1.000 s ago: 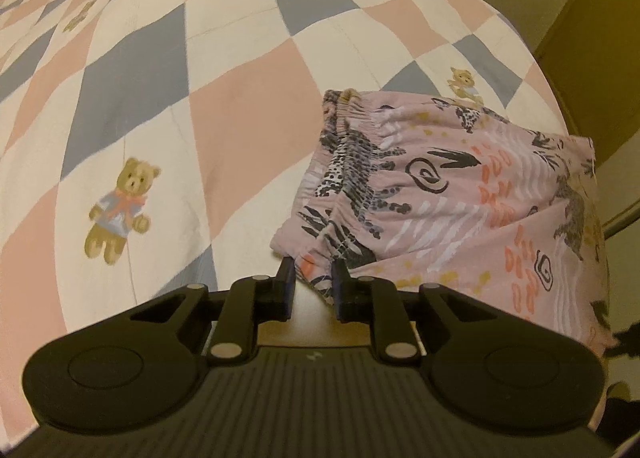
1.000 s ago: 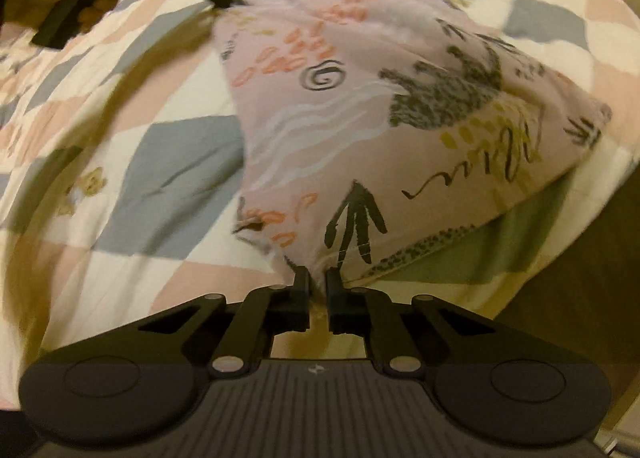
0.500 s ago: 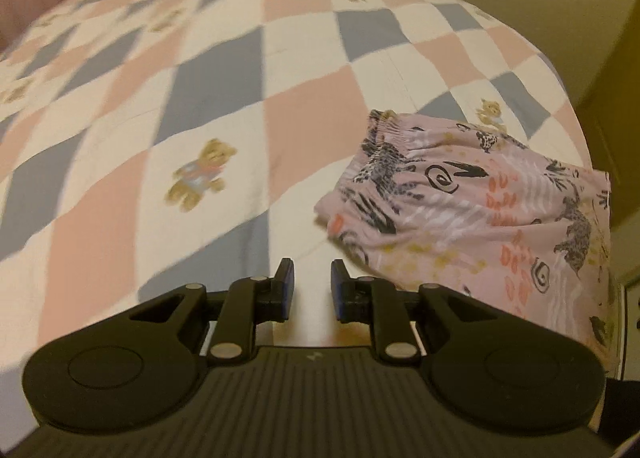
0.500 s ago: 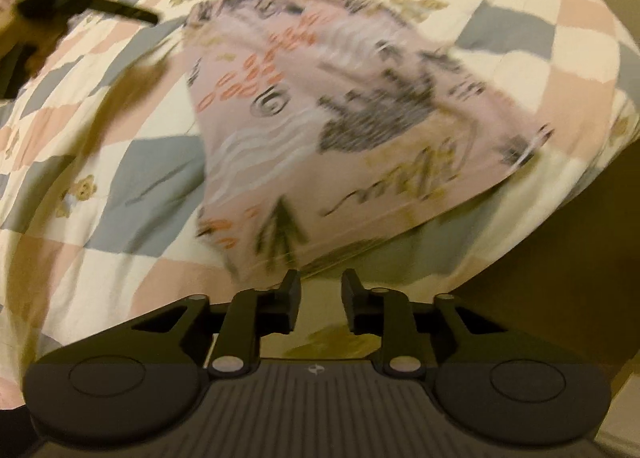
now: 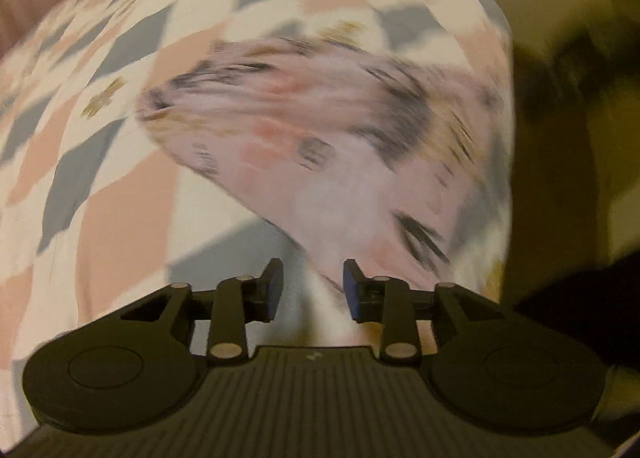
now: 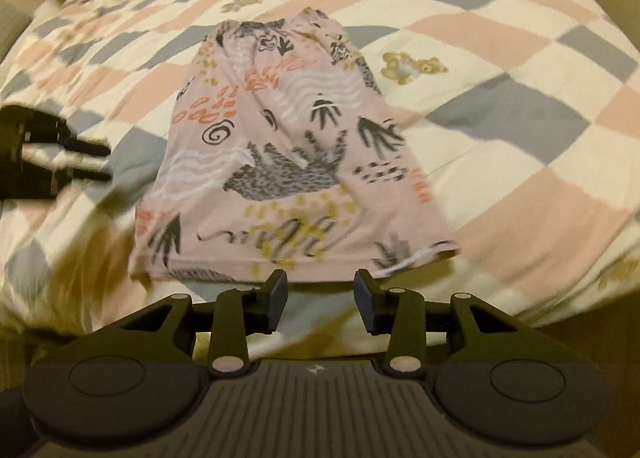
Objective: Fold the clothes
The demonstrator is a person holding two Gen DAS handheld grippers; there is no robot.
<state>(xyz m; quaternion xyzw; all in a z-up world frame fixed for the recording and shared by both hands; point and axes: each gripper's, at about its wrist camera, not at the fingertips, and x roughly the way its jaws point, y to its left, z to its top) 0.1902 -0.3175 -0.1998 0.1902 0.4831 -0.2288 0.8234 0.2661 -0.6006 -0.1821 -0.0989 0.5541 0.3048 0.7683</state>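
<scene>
A pink patterned garment [image 6: 288, 153] with animal and leaf prints lies folded flat on the bed, its elastic waistband at the far end. My right gripper [image 6: 321, 290] hangs open just short of the garment's near hem, holding nothing. In the left wrist view the same garment [image 5: 320, 137] is blurred by motion, and my left gripper [image 5: 311, 284] is open above the bed by the garment's near corner. The left gripper [image 6: 86, 161] also shows as a dark shape at the left of the right wrist view, apart from the cloth.
The bed is covered by a checked quilt [image 6: 500, 37] in pink, grey and cream with teddy bear prints [image 6: 412, 65]. The bed's edge drops off on the right in the left wrist view [image 5: 508, 137], beside a dark blurred shape [image 5: 580, 69].
Both grippers let go of the garment, opened wider and pulled back from it. The garment now lies flat on the quilt. The left wrist view swung round and blurred.
</scene>
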